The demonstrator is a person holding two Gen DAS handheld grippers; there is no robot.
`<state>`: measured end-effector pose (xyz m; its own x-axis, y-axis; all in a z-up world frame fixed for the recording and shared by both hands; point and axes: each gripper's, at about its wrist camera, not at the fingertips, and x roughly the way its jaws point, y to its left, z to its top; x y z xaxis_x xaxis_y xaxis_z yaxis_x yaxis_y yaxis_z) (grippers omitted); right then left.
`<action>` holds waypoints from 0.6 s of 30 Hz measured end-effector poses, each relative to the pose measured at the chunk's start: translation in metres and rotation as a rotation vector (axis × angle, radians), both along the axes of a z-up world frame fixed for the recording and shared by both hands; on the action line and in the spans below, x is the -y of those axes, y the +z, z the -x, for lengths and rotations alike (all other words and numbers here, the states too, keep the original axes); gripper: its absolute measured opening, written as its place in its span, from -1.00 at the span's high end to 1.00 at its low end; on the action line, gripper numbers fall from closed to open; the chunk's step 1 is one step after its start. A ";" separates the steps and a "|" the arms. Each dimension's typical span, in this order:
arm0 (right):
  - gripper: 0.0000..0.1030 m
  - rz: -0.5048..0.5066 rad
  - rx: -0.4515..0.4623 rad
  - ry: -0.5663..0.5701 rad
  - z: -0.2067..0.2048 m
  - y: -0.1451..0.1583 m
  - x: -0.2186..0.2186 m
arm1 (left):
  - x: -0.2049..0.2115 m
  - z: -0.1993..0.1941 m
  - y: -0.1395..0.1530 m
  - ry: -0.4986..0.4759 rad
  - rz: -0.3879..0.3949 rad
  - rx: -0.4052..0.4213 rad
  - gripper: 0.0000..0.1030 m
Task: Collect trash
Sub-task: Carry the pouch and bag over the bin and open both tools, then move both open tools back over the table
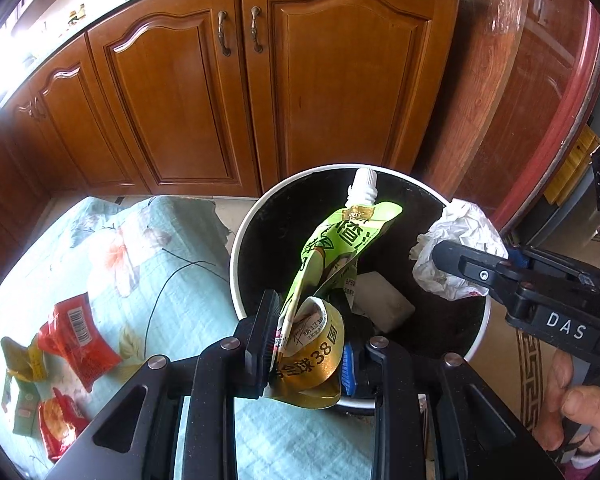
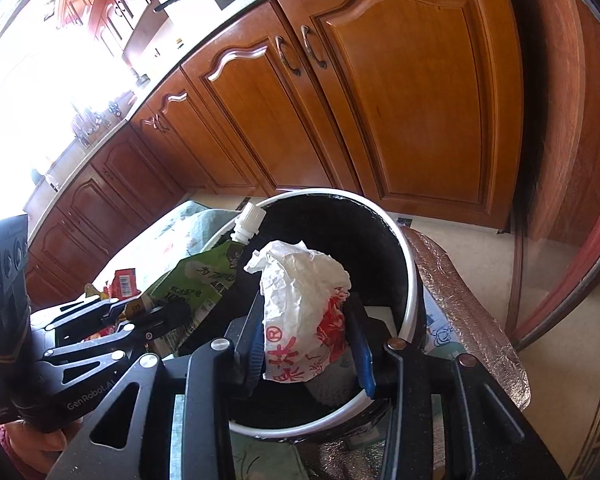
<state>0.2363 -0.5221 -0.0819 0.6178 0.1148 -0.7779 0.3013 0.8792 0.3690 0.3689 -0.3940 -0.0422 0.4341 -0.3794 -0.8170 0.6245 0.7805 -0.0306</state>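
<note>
Both tools hold trash over the open bin.

The left tool [image 1: 306,344] is clamped on a green spouted pouch [image 1: 340,240] and a gold wrapper [image 1: 316,364], above the near rim of the white bin [image 1: 236,248]. The right tool [image 2: 306,344] is clamped on a crumpled white paper wrapper [image 2: 300,300] over the bin's black inside. Red snack packets [image 1: 76,340] lie near the left edge of the flowered cloth [image 1: 172,280]. Wooden cabinet doors [image 1: 180,100] stand behind.
</note>
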 end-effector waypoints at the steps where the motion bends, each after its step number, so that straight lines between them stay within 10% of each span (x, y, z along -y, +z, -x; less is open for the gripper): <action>1: 0.26 0.001 -0.005 -0.001 -0.001 -0.001 0.000 | 0.003 -0.001 -0.001 -0.001 -0.002 -0.002 0.49; 4: 0.20 0.002 -0.017 -0.003 -0.006 -0.004 0.004 | 0.006 -0.005 0.000 -0.003 0.004 -0.006 0.41; 8: 0.00 -0.010 -0.018 -0.010 -0.008 -0.005 0.008 | 0.000 -0.006 0.007 0.019 0.021 0.016 -0.39; 18: -0.54 -0.048 0.048 -0.031 0.010 0.007 -0.004 | -0.086 0.028 0.006 0.137 0.148 -0.005 -0.45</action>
<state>0.2260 -0.5185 -0.0752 0.6581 0.1313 -0.7413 0.3089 0.8508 0.4250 0.3409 -0.3080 -0.0361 0.4855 -0.4333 -0.7593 0.5124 0.8447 -0.1544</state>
